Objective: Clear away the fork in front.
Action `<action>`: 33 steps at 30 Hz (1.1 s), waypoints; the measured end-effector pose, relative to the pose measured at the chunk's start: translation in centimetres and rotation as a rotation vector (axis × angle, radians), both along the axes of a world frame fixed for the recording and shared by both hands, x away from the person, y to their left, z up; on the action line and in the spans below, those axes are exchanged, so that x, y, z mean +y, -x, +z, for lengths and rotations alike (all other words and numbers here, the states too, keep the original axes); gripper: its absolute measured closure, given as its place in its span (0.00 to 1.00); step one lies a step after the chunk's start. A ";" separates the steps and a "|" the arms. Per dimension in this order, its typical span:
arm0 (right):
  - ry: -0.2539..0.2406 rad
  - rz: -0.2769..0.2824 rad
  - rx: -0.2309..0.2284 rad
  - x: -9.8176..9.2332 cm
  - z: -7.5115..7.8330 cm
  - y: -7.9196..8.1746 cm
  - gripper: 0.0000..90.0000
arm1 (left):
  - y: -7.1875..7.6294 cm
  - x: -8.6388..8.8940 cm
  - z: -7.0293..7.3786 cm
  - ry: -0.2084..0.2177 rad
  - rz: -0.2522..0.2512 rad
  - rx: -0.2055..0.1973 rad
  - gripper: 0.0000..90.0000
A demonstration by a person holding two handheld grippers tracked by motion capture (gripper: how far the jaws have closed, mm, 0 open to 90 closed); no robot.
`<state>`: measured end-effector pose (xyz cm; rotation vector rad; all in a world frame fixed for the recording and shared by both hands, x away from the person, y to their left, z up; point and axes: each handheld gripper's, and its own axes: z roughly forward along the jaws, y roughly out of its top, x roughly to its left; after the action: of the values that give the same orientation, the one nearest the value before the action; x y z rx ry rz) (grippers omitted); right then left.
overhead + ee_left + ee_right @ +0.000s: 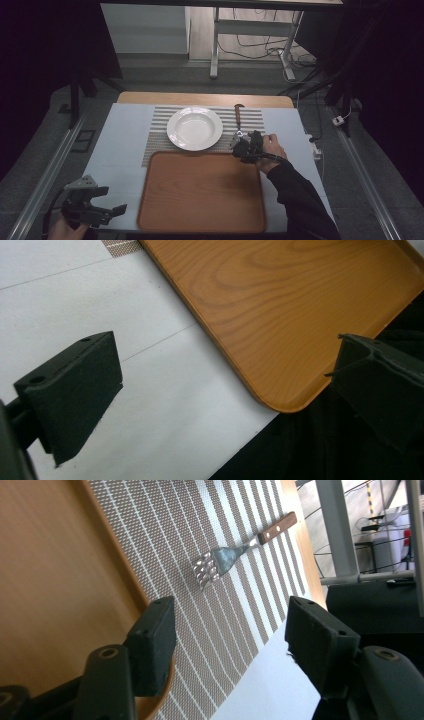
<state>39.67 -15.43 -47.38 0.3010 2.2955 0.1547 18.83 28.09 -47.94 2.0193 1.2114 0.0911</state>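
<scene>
right gripper [239, 146] jaws wide, empty, aimed at fork [235, 555] lying on striped placemat [250, 120] right of plate [195, 128], not yet touched. left gripper [107, 202] wide open, idle near tray [200, 190] corner. pickup looks just starting; grasp and everything after remains.

Wooden-handled fork [235, 555] flat on striped placemat [250, 610]

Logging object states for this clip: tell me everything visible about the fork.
The fork has a dull metal head with short tines and a reddish-brown, wood-look handle with pale rivets. It lies flat on the striped placemat, right of the white plate, tines toward the wooden tray. The right gripper is open just short of it, not touching.
</scene>
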 end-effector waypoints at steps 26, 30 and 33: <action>0.239 0.053 0.006 2.7 -5.2 -4.2 0.79 | 0.0 -0.1 0.0 -0.002 -0.007 0.000 0.00; 0.253 0.087 -0.018 2.9 -6.0 -4.2 0.95 | 0.0 -0.1 0.0 -0.002 -0.010 0.000 0.00; 0.300 0.102 -0.069 3.0 -6.3 -3.7 0.98 | 0.1 -0.2 0.0 -0.008 -0.013 -0.005 0.00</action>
<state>43.38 -12.45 -53.67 0.0231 2.2269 -0.1265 18.76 27.90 -47.91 2.0329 1.1969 0.0947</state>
